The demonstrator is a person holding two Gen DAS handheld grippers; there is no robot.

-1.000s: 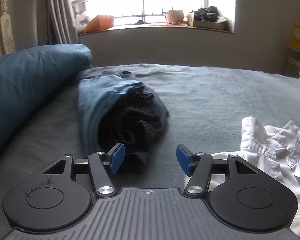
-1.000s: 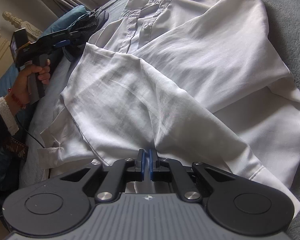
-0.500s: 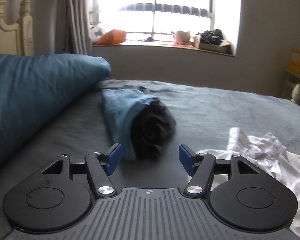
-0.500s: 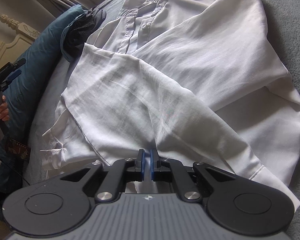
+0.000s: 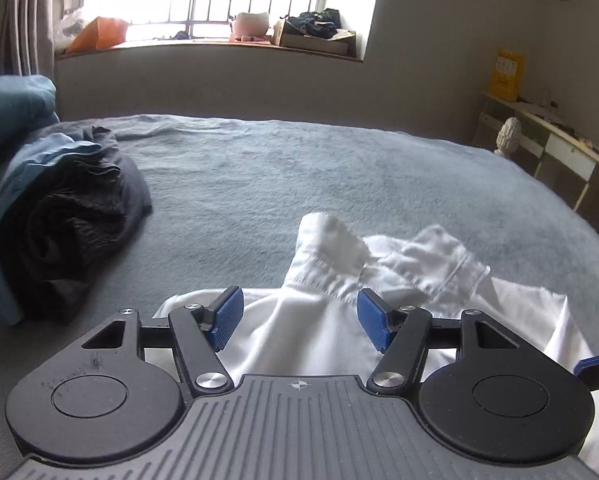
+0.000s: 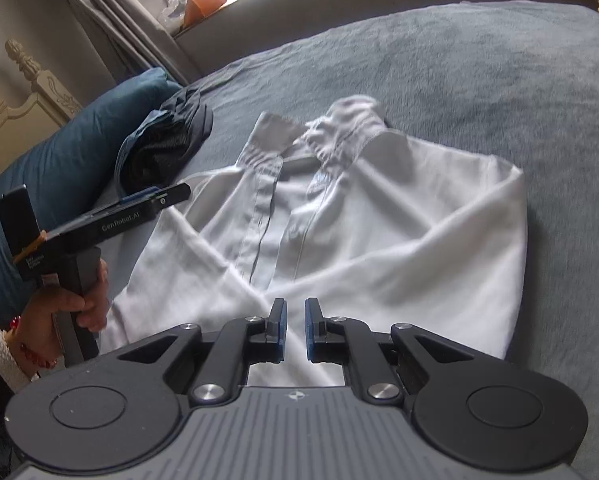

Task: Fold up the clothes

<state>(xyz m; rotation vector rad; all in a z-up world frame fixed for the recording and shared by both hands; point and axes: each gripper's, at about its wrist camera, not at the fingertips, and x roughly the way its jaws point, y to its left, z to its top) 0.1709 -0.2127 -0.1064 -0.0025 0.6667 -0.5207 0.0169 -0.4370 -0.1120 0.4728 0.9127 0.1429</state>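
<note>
Two hand-held grippers are over one white shirt (image 6: 379, 240), which lies front side up on the grey bedspread (image 6: 479, 60). Taking the shirt's collar (image 6: 339, 128) as the landmark: the collar points toward the far edge of the bed, on the window side, and the button placket (image 6: 265, 216) runs from it straight back toward the near edge, so the long axis of the garment runs near to far. A sleeve is folded diagonally across the body below the collar, from the shirt's right side toward the lower left.

The left gripper (image 5: 300, 322) is released, its blue pads set wide apart, hovering just short of the collar over the shirt's left shoulder area; no cloth is between the pads. In the right wrist view a hand (image 6: 65, 308) holds this tool by its handle, left of the shirt.

The right gripper (image 6: 294, 330) sits at the near end of the shirt, opposite the collar. Its pads stand slightly parted with a narrow gap and grip nothing; shirt cloth lies below them.

Left of the collar lies a rolled bundle of dark clothes (image 6: 167, 144), wrapped in blue fabric, touching a teal pillow (image 6: 59, 160) farther left.
</note>
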